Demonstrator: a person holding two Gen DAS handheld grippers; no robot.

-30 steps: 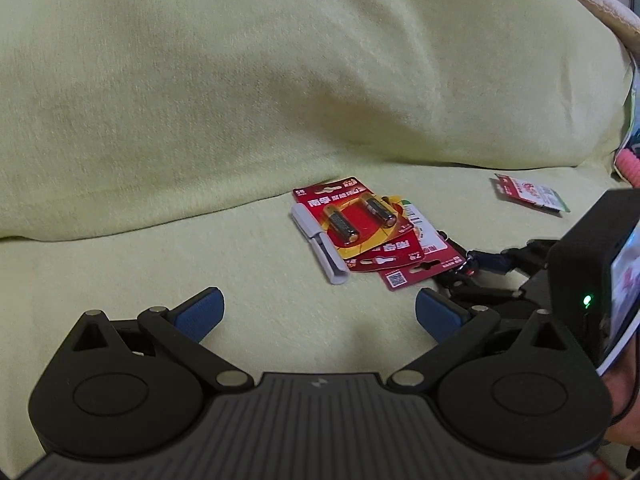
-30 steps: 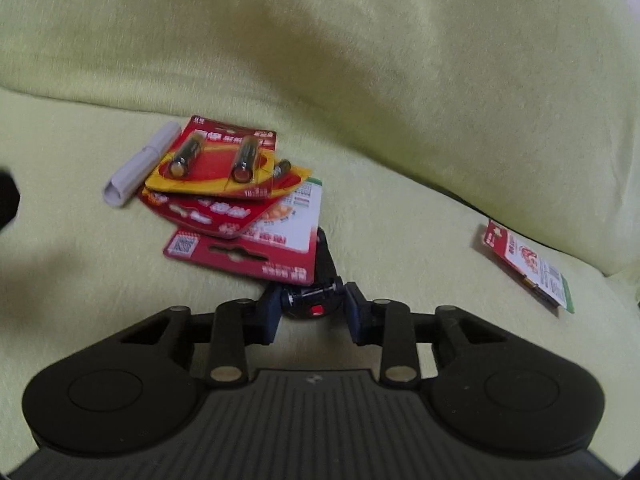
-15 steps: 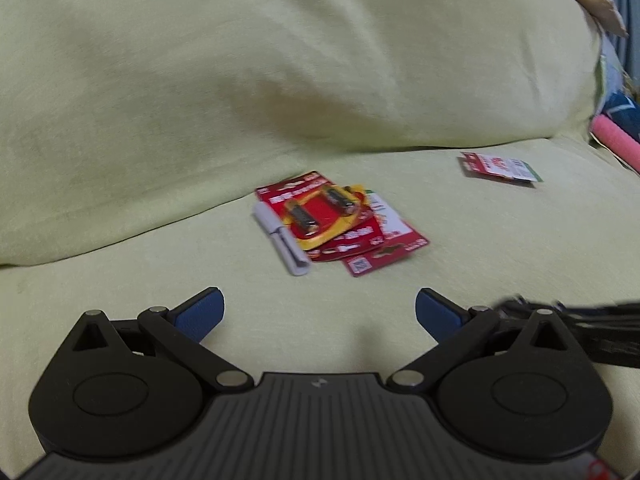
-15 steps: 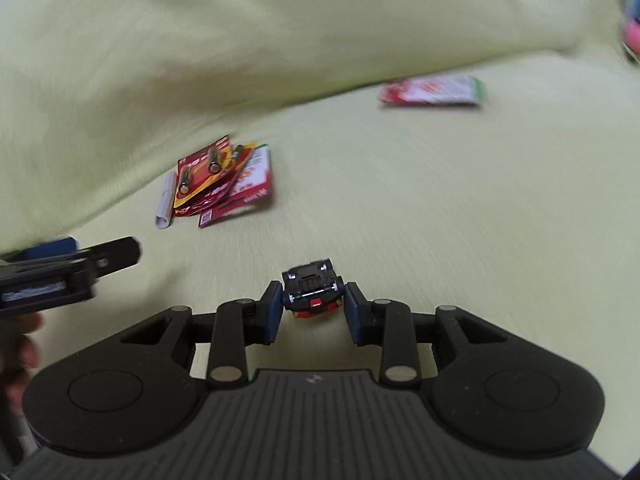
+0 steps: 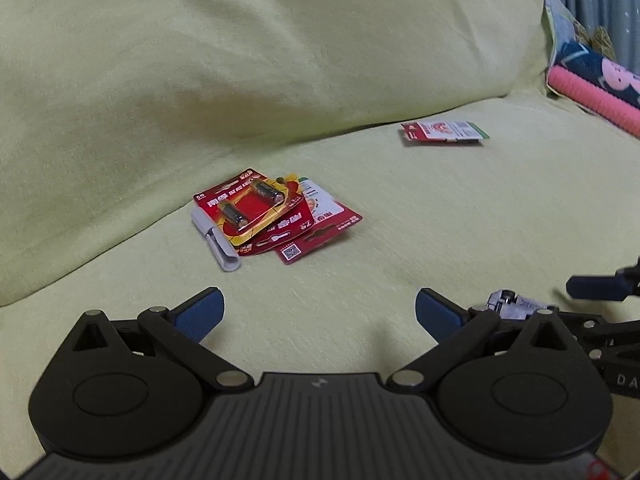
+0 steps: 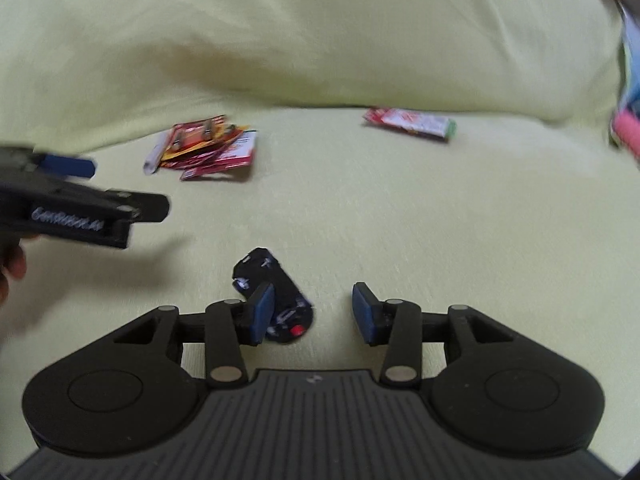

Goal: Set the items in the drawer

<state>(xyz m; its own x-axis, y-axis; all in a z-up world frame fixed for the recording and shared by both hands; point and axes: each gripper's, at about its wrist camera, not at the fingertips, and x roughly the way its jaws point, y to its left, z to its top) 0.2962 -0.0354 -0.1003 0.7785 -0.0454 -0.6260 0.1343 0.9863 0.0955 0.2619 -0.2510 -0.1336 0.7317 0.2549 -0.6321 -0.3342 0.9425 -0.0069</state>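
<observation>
Dim, soft light; right view motion-blurred

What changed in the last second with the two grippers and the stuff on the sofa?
The right gripper pulled back from the battery packs carrying the small black object, then opened and let it go onto the yellow cover. The left gripper also drew back, open throughout. The packs, white tube and lone red packet stayed put.
</observation>
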